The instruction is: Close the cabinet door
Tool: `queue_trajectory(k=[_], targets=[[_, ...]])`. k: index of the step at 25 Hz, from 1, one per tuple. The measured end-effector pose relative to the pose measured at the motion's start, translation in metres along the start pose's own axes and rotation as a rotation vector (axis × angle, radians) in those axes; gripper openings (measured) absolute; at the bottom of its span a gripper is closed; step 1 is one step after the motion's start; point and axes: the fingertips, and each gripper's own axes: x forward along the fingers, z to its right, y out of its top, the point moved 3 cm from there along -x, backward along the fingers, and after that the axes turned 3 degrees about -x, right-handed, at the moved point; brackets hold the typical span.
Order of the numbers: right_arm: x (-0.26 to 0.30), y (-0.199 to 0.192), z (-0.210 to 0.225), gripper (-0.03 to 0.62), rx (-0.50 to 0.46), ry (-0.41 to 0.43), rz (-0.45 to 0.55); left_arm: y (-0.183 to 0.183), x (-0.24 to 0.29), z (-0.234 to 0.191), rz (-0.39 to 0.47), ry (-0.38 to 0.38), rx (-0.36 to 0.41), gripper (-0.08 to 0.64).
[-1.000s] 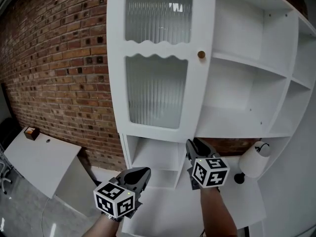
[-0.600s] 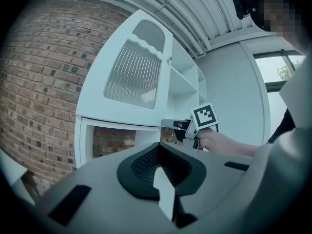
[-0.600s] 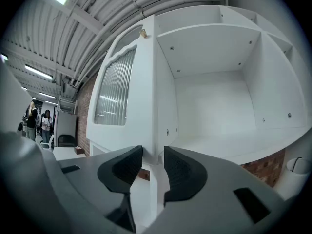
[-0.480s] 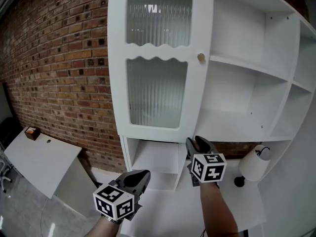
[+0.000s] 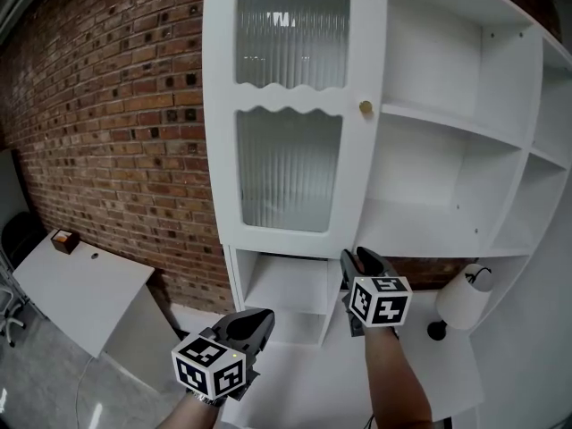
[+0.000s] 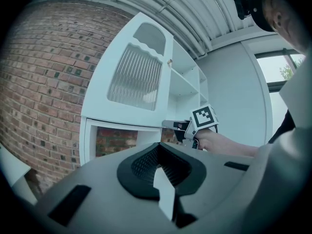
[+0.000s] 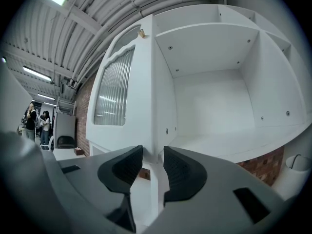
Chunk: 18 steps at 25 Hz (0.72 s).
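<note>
The tall white cabinet door (image 5: 290,114) with ribbed glass stands swung open, its small brass knob (image 5: 365,107) on the free edge. My right gripper (image 5: 356,259) is just below the door's lower free corner. Its jaws have just been opening and stand open. In the right gripper view the door (image 7: 126,91) shows its thin edge in line with the gap of the right gripper (image 7: 152,164), and the pads do not press on it. My left gripper (image 5: 257,320) hangs lower left, shut and empty. The left gripper (image 6: 163,167) view shows the door (image 6: 136,77) from the side.
Open white shelves (image 5: 447,123) fill the cabinet to the right of the door. A white lamp (image 5: 465,298) stands on the counter at the right. A brick wall (image 5: 116,132) runs on the left, with a white table (image 5: 76,293) and a small brown box (image 5: 63,239).
The right gripper's jaws have widened and it has crept slightly up toward the door's lower corner. The left gripper has kept still.
</note>
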Motion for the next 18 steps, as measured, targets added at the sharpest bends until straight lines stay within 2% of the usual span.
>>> queue_trajectory(k=[5, 11, 18], targets=[[-0.010, 0.001, -0.003, 0.138, 0.009, -0.032, -0.007, -0.001, -0.016, 0.000, 0.000, 0.016, -0.005, 0.008], [-0.047, -0.003, -0.021, 0.115, 0.042, -0.066, 0.024, -0.002, -0.046, -0.002, 0.009, 0.027, -0.004, 0.008], [-0.114, -0.014, -0.069, 0.074, 0.067, -0.097, 0.051, -0.014, -0.097, -0.001, 0.002, -0.007, -0.016, 0.008]])
